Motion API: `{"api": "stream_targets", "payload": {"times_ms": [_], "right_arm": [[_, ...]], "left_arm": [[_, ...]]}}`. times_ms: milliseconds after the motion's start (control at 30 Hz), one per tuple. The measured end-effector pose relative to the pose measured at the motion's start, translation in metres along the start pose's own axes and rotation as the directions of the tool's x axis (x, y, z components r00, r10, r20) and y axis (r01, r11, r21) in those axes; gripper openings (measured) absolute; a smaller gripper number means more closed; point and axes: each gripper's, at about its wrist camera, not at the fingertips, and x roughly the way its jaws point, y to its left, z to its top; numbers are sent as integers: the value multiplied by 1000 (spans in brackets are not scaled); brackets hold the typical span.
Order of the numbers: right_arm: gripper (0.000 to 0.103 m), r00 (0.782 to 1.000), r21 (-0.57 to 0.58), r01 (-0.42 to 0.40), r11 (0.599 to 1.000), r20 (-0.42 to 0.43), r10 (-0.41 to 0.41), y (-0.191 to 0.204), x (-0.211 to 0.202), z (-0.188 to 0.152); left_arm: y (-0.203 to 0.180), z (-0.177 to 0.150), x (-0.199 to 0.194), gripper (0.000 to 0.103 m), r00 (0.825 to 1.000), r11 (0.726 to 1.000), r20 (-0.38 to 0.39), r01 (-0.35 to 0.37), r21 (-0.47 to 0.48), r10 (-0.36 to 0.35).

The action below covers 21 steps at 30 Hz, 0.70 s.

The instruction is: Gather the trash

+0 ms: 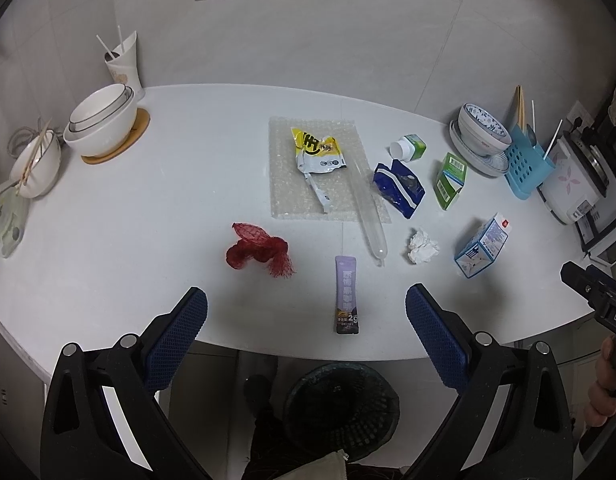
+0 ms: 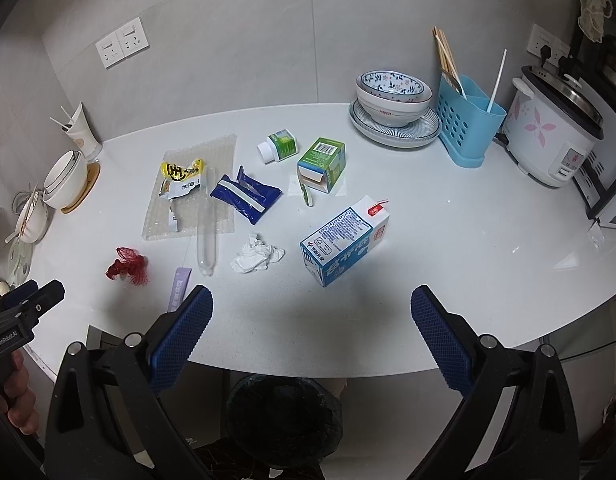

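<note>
White table point(image 2: 448, 240) | cartons: 2 | wrappers: 3 | left gripper point(image 1: 306, 312), right gripper point(image 2: 312, 312): jaws spread, empty

Trash point(image 1: 423, 245) on table point(image 1: 148, 208); bin point(image 1: 341, 410) below

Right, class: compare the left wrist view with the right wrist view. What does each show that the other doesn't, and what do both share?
Only the left wrist view shows the purple sachet whole, unobstructed. Only the right wrist view shows the whole rice cooker and the wall plug behind it. Both share the white table, red mesh net, crumpled tissue, blue milk carton and the bin below.
</note>
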Motion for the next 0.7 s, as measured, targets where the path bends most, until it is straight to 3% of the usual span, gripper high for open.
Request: {"api": "stream_targets", "payload": {"times_ms": [333,700], "right_arm": [[95,997,50,23,998,-81,-19,-1,47,18],[95,979,137,83,987,-194,-55,-4,110,39]], "left_arm": [[34,19,45,97,998,1000,-60,-16,-26,15],[61,26,125,95,985,1000,-175,3,2,-2]]}}
